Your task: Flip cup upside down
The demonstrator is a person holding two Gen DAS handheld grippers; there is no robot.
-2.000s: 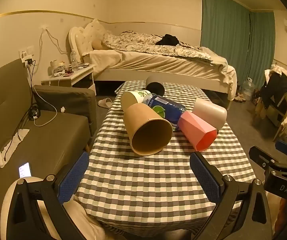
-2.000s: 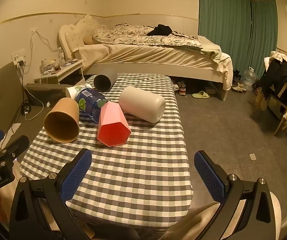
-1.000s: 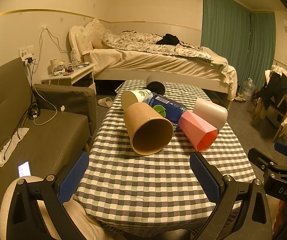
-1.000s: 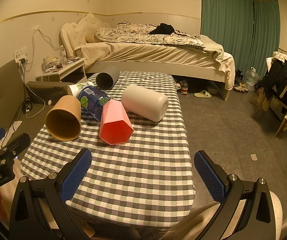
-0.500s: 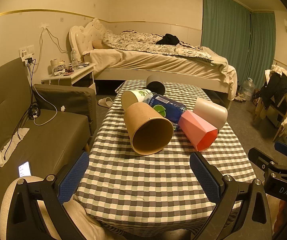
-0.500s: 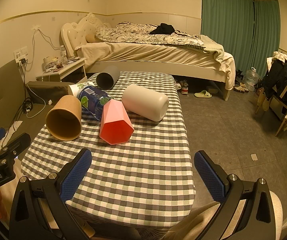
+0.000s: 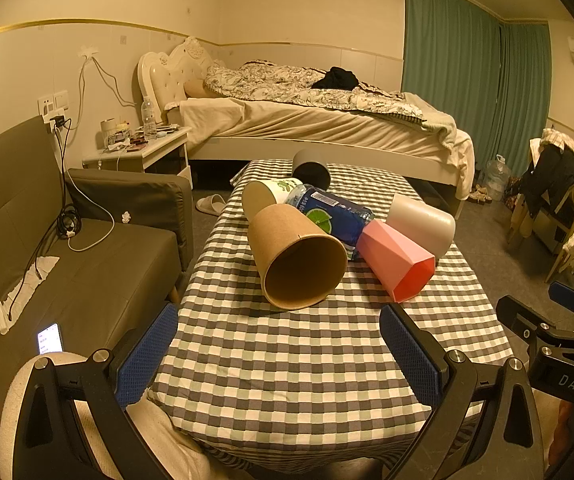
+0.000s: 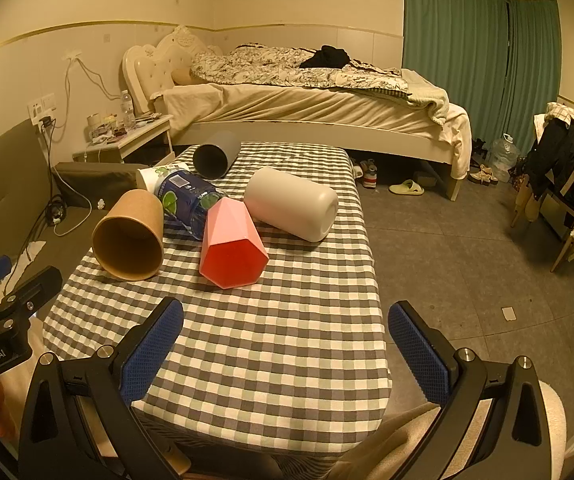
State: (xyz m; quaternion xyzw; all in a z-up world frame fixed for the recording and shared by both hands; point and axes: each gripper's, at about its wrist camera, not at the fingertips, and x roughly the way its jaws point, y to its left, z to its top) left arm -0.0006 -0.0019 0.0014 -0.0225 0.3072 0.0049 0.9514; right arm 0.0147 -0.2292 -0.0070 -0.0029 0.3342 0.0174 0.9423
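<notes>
Several cups lie on their sides on a checkered table (image 7: 287,360) (image 8: 279,340): a brown paper cup (image 7: 295,256) (image 8: 131,236) with its mouth toward me, a pink faceted cup (image 7: 397,260) (image 8: 231,244), a white cup (image 7: 423,224) (image 8: 291,208), a grey-black cup (image 7: 311,170) (image 8: 213,156), a white printed paper cup (image 7: 263,196) (image 8: 155,176) and a blue bottle (image 7: 335,216) (image 8: 187,200). My left gripper (image 7: 279,354) is open and empty over the near table edge. My right gripper (image 8: 285,354) is open and empty, right of it.
A grey sofa (image 7: 67,248) with a phone (image 7: 49,338) lies left of the table. A bed (image 7: 319,124) stands behind it, a nightstand (image 7: 139,152) at back left. A chair with clothes (image 8: 567,176) stands at far right on the open floor (image 8: 467,260).
Both grippers have stayed open and nearly still; the right view shifted slightly closer to the table about a second ago. The cups have not moved.
</notes>
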